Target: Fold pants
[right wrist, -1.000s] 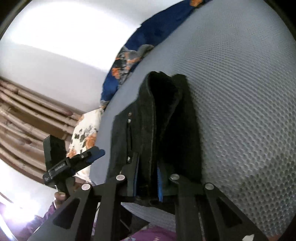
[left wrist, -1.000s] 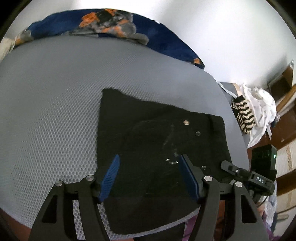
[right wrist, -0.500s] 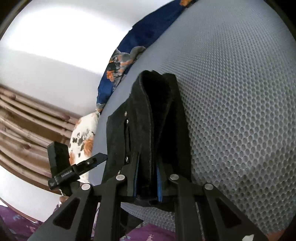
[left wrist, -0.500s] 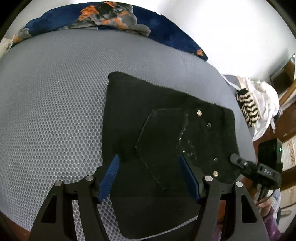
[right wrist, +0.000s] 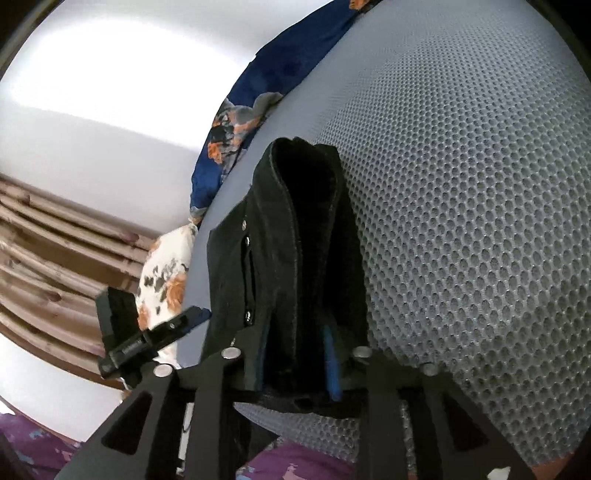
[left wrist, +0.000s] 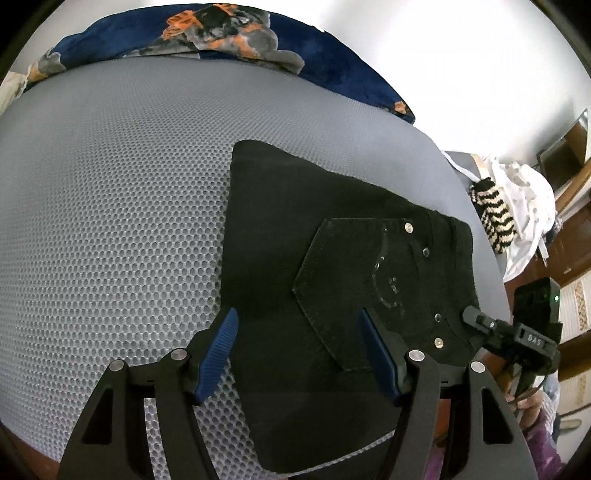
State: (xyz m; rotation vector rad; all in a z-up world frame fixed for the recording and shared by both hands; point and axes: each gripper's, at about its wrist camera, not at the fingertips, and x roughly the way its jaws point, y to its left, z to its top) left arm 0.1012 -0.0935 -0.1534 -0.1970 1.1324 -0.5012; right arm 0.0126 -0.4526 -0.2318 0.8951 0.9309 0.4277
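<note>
The black pants [left wrist: 332, 266] lie folded on the grey mesh bed surface [left wrist: 110, 240], back pocket and metal rivets facing up. My left gripper [left wrist: 299, 325] is open and hovers over the pants' near part, holding nothing. My right gripper [right wrist: 295, 365] is shut on the waistband edge of the pants [right wrist: 295, 236], which bunch up between its blue pads. The right gripper also shows in the left wrist view [left wrist: 513, 332], at the pants' right edge.
A blue, orange and grey blanket [left wrist: 221, 33] lies along the bed's far side. A striped cloth [left wrist: 495, 210] and white clothes [left wrist: 524, 192] sit off the bed's right. A floral pillow [right wrist: 166, 273] lies at the bed's end. Wooden furniture stands at the right.
The left gripper has shifted left and closer over the pants, staying open. The right gripper keeps its hold on the waistband edge and has barely moved.
</note>
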